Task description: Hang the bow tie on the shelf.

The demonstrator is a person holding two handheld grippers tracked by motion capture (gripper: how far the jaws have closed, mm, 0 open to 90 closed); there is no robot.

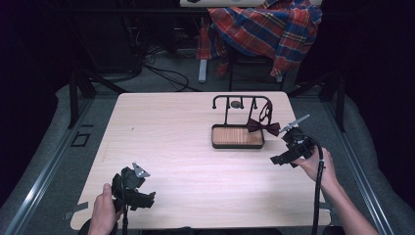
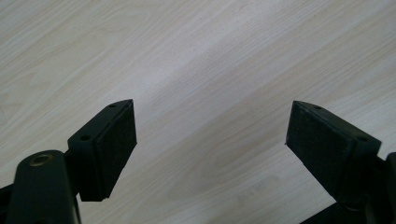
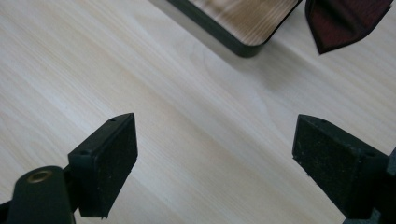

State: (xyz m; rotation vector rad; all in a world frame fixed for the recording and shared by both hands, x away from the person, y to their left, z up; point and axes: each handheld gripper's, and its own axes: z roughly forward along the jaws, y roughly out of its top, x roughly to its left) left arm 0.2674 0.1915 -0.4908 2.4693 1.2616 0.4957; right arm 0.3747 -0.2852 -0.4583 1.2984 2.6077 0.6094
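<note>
My left gripper [image 1: 133, 183] sits low at the near left of the table [image 1: 166, 132], its jaws wide apart with bare wood between them. Toward the middle right stands a black rack with a wooden tray base [image 1: 237, 136]. A dark red bow tie [image 1: 263, 127] hangs from the rack's right end, its wings at the tray's right rim. Just right of it, near the table's right edge, is my right gripper [image 1: 291, 146]. Its jaws gape wide over bare wood with nothing between them; in the right gripper view the tray corner and one wing of the bow tie [image 3: 348, 21] lie ahead, apart from the pads.
</note>
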